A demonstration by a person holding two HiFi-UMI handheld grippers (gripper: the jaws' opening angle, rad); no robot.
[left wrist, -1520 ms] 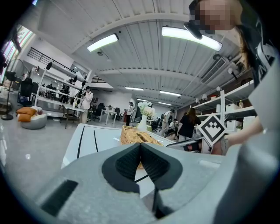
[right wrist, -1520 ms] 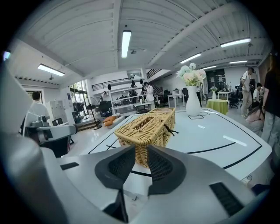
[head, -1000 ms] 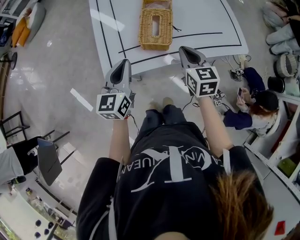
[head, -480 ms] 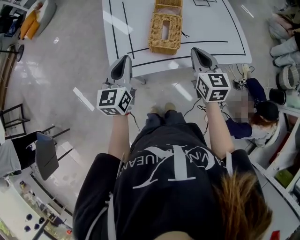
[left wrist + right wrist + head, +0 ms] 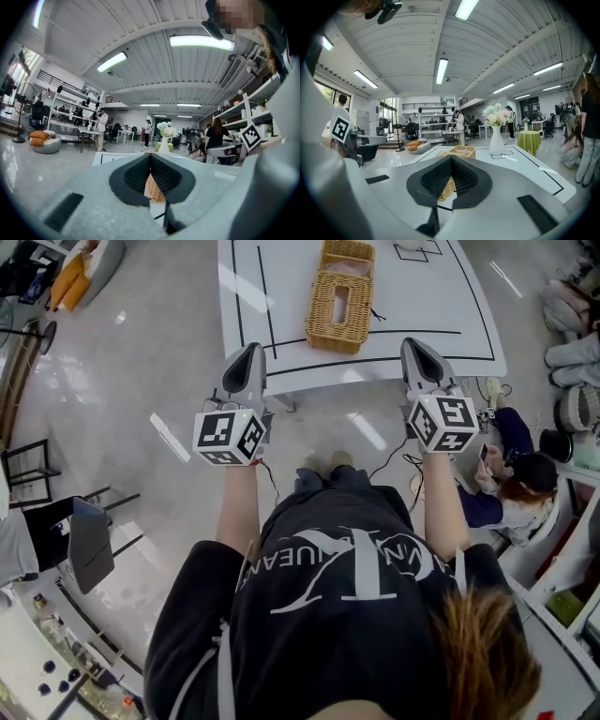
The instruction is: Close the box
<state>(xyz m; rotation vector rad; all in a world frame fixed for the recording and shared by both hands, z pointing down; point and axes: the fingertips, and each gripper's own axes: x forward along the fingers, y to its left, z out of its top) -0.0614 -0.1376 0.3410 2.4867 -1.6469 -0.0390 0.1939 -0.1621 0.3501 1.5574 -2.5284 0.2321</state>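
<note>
White black-taped surface carries the woven wicker box mid-width, well ahead of left tool and right tool, both pressed together and empty, likely lining up the approach.

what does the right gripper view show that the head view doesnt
Only the right gripper view: a white vase of pale flowers on the white black-lined table, a green-draped round table, ceiling strip lights.
Only the head view: the person's black printed shirt and the marker cube on the right tool.
Both: the woven wicker box, that table, and the right tool, shut and empty.
</note>
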